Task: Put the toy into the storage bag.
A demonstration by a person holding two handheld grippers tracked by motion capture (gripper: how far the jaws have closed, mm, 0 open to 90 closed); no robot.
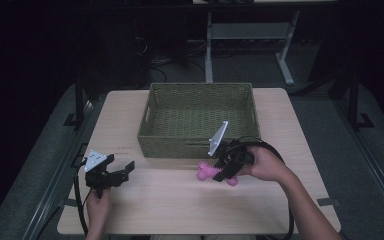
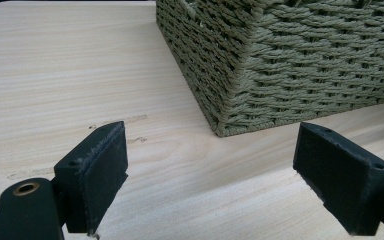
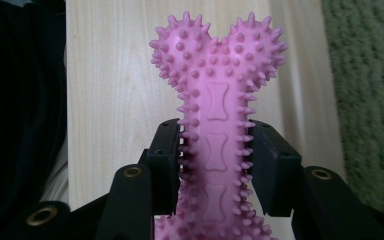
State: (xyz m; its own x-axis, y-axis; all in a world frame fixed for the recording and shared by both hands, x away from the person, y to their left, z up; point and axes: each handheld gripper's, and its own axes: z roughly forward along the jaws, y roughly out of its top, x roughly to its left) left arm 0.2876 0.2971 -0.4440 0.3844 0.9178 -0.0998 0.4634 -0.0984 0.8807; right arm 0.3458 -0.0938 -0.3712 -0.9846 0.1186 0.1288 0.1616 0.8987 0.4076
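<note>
Right gripper (image 3: 215,155) clamping pink bone toy (image 3: 216,100); left gripper (image 2: 210,175) agape

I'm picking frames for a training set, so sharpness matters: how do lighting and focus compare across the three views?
High view: dim, the room black beyond the table, fine detail soft. Left gripper view: bright and crisp on the woven basket and the wood grain. Right gripper view: the pink spiked bone toy is sharp between the jaws, while the basket at the right edge is blurred.
</note>
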